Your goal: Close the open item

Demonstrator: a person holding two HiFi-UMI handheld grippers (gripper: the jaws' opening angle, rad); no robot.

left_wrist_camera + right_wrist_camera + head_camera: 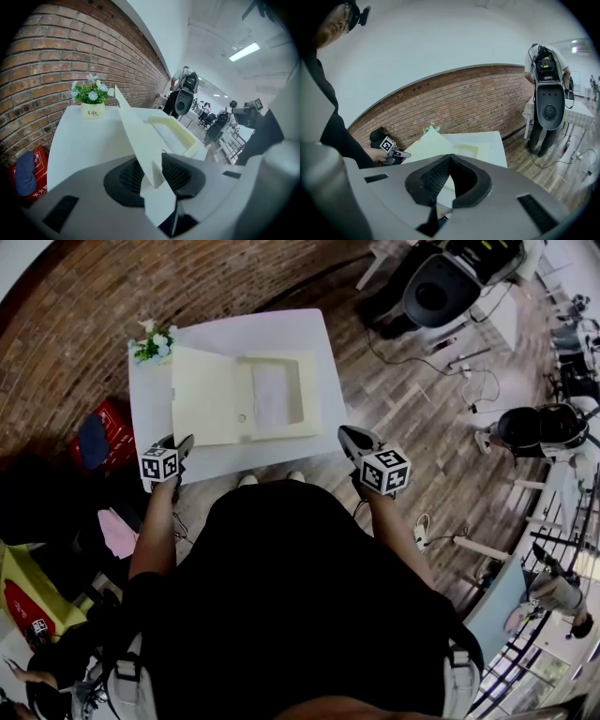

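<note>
**Operator:** Location of the open box?

**Technician:** The box (pixel 279 401) lies on the white table (pixel 281 329). Its lid (pixel 211 395) is spread to the left, near a flower pot (pixel 153 343).

**Operator:** Claw states?

**Technician:** The left gripper (pixel 183 444) grasps the lid's near edge. The right gripper (pixel 352 437) is clenched and empty, at the table's near right corner.

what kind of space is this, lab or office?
Probably a robotics lab or test space: bulky machines parked about, cables trailing over the wood floor, a small white table by a bare brick wall.
</note>
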